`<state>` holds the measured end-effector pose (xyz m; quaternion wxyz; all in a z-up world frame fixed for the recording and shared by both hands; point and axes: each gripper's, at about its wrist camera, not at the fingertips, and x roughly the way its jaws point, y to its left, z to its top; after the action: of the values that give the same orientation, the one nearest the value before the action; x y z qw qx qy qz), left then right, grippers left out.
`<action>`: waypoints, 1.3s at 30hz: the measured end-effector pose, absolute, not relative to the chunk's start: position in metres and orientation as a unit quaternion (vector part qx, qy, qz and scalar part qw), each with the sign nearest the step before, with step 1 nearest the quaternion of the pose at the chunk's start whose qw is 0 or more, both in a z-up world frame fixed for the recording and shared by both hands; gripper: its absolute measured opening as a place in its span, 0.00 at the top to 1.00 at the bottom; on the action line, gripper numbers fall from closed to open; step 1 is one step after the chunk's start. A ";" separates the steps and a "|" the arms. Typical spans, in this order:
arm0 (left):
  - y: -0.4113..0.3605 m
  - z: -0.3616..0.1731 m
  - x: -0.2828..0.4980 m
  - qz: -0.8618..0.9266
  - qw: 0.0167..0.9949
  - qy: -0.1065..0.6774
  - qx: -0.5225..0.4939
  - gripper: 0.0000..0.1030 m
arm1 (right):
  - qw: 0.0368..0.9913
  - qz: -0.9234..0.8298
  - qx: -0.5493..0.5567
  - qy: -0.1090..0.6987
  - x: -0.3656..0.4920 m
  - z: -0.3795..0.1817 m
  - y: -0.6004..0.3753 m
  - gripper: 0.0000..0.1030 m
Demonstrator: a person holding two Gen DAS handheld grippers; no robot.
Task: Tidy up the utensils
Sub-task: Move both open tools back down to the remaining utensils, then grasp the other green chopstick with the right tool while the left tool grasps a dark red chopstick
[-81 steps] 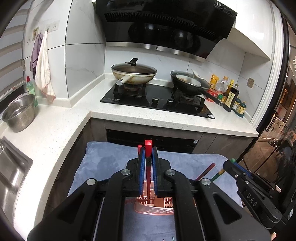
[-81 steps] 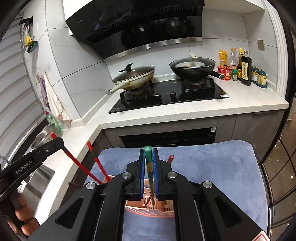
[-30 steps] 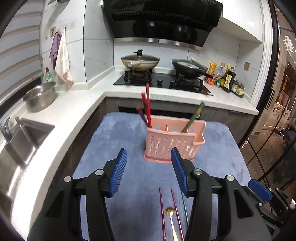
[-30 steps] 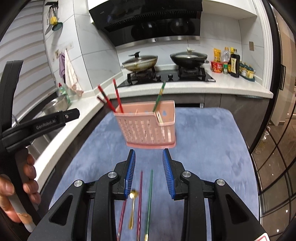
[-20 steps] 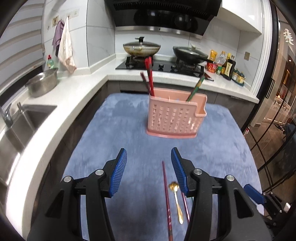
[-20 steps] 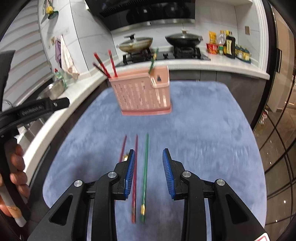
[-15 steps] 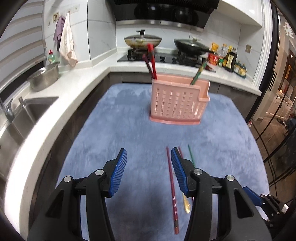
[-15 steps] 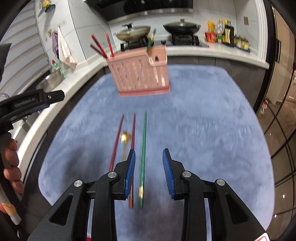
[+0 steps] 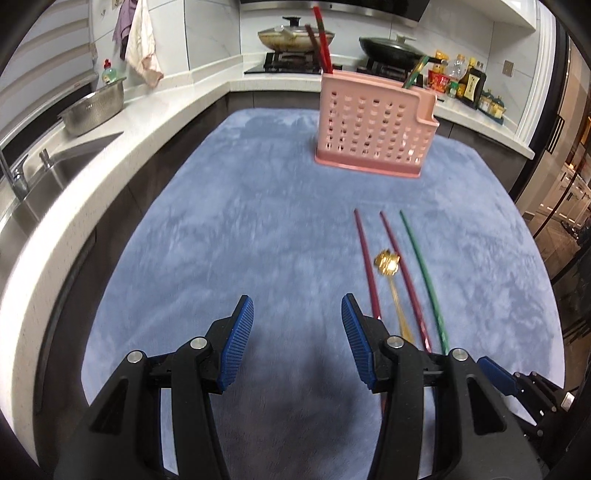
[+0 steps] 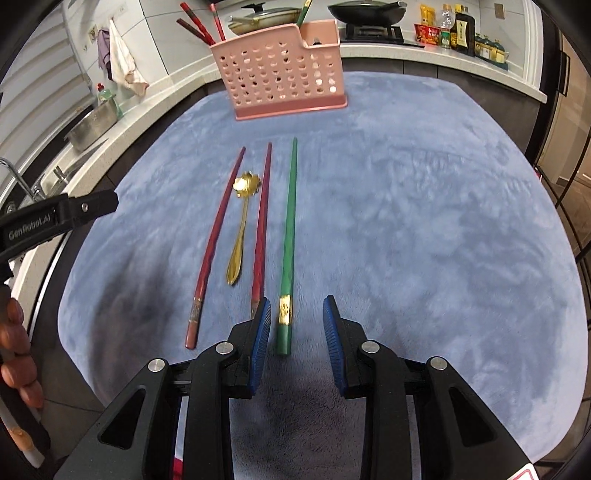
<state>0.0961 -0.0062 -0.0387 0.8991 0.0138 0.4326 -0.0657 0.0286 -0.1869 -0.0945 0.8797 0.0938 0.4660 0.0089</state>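
Note:
A pink perforated utensil holder (image 10: 284,70) stands at the far end of the blue mat (image 10: 424,221), with red and green chopsticks in it. On the mat lie two red chopsticks (image 10: 214,236), a gold spoon (image 10: 240,229) and a green chopstick (image 10: 290,221). My right gripper (image 10: 296,310) hangs low over the green chopstick's near end; its jaws are closing, the stick lies between them untouched. My left gripper (image 9: 297,314) is open over bare mat, left of the red chopstick (image 9: 367,266) and spoon (image 9: 388,262). The holder (image 9: 373,125) stands ahead of it.
A white counter curves round the mat's left and far sides, with a sink (image 9: 44,173) and a steel bowl (image 9: 92,110). Pans sit on the hob (image 9: 295,66) behind the holder, bottles (image 10: 458,33) at the far right. A hand (image 10: 18,350) holds the left gripper.
Both grippers, earlier shut on chopsticks above the holder, now stand apart and empty. Both have pulled back and sunk toward the mat, so the loose utensils lie much closer.

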 end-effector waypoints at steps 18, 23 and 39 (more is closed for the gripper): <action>-0.025 -0.066 0.082 -0.084 0.884 0.459 0.029 0.54 | 0.873 0.007 0.094 0.479 0.032 -0.112 -0.186 0.93; -0.033 -0.073 0.075 -0.094 0.878 0.469 0.032 0.51 | 0.872 0.004 0.106 0.477 0.027 -0.112 -0.191 0.93; -0.057 -0.096 0.063 -0.108 0.865 0.488 0.057 0.46 | 0.871 -0.003 0.122 0.476 0.014 -0.112 -0.199 0.93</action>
<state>0.0635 -0.0567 -0.0963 0.8645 0.0570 0.4875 -0.1078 0.0140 -0.1993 -0.1118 0.8710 0.1219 0.4759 -0.0031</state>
